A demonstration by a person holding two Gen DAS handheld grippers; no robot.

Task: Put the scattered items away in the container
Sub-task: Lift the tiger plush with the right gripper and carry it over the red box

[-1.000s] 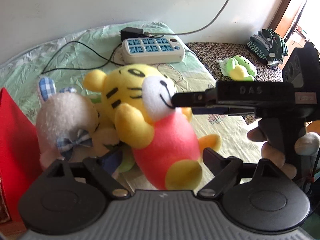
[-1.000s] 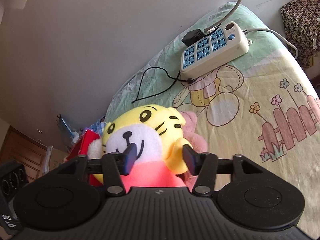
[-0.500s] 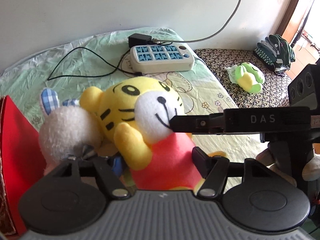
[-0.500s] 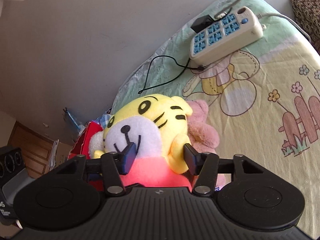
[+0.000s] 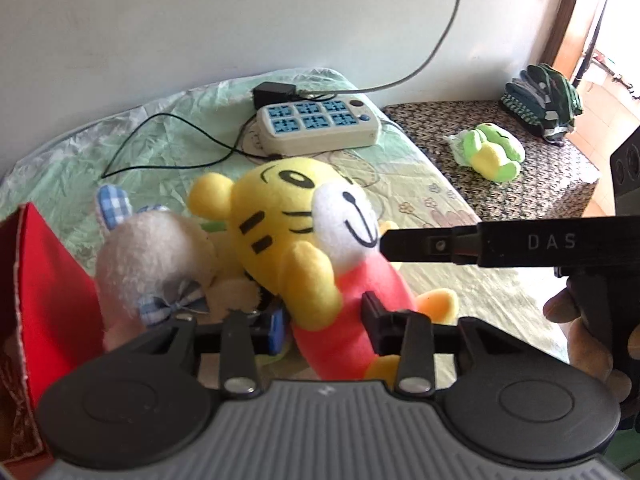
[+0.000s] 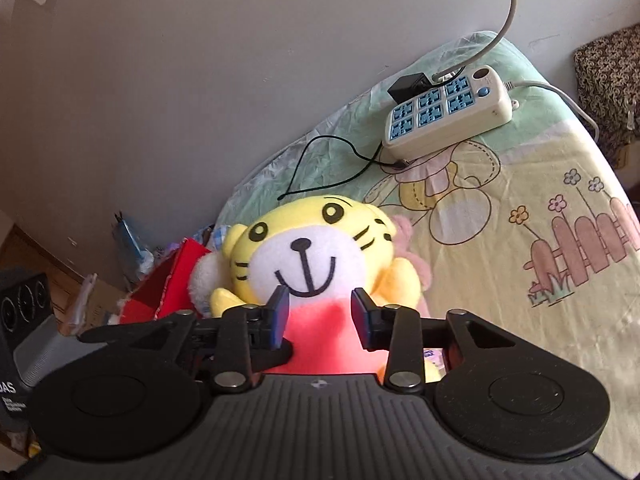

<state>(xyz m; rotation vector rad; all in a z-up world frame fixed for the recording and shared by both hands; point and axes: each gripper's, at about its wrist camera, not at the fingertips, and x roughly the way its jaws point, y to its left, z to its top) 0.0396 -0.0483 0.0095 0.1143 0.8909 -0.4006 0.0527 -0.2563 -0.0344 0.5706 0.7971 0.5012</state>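
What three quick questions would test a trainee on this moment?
1. True or false: the green frog toy lies apart from the tiger toy, on the dark patterned cover.
2. The left hand-held gripper and the right hand-held gripper both grip: A the power strip, B the tiger toy, C a glove.
3. What colour is the container beside the white plush?
Key: 1 true. 2 B; both sets of jaws have just been closing, on its red body. 3 red.
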